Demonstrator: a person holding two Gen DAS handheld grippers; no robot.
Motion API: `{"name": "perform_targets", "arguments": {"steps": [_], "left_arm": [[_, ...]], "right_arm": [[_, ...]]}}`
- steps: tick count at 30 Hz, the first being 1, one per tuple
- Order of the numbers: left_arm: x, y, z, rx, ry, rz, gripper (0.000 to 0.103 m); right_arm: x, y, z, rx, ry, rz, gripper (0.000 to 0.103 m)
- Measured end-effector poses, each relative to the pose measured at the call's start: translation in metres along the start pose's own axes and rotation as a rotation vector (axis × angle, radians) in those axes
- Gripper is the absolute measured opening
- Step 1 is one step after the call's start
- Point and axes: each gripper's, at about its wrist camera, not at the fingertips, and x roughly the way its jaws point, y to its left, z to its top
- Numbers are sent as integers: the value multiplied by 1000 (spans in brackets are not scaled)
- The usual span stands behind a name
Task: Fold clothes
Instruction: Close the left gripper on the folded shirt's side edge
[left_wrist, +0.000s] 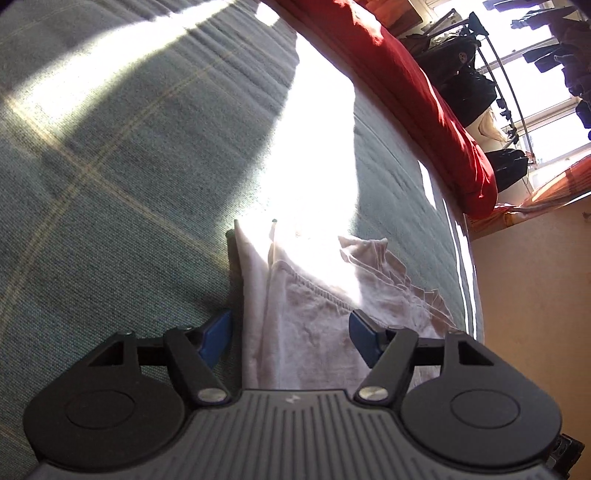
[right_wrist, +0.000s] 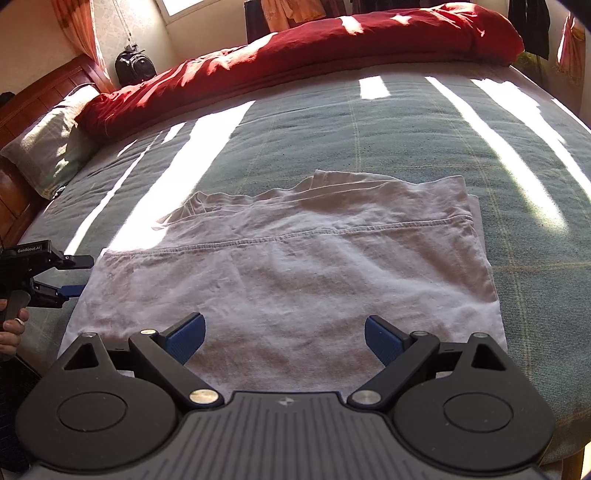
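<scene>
A white garment (right_wrist: 288, 266) lies partly folded and flat on the grey-green bedspread (right_wrist: 406, 122). My right gripper (right_wrist: 284, 336) is open and empty, just above the garment's near edge. My left gripper (left_wrist: 290, 332) is open and empty at the garment's left edge, its jaws on either side of the folded cloth (left_wrist: 303, 317). The left gripper also shows in the right wrist view (right_wrist: 75, 275), beside the garment's left edge. Strong sunlight washes out part of the cloth in the left wrist view.
A red duvet (right_wrist: 314, 55) is bunched along the far side of the bed. A pillow (right_wrist: 48, 144) and a wooden headboard (right_wrist: 33, 96) are at the left. A rack of dark clothes (left_wrist: 469, 74) stands by the window.
</scene>
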Motion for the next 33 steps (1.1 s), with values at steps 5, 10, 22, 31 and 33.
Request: {"name": "perform_targets", "arguments": {"steps": [5,10,22,31,33], "left_arm": [[19,6,14,-43,19,-82,68],[14,15,-1,-62,115,-168,68],[27,20,-6,-45,196,-233,68],[28,18,-18,-30,252,-270,70],[24,21,-28,-27,261,-285,70]], "right_arm": [[5,8,3,-10,8,7,96],[7,11,6,-16,15,18,96],[17,4,8,4,29,19,96],[17,8,9,-5,17,22,96],[15,7,8,-10,17,25,96]]}}
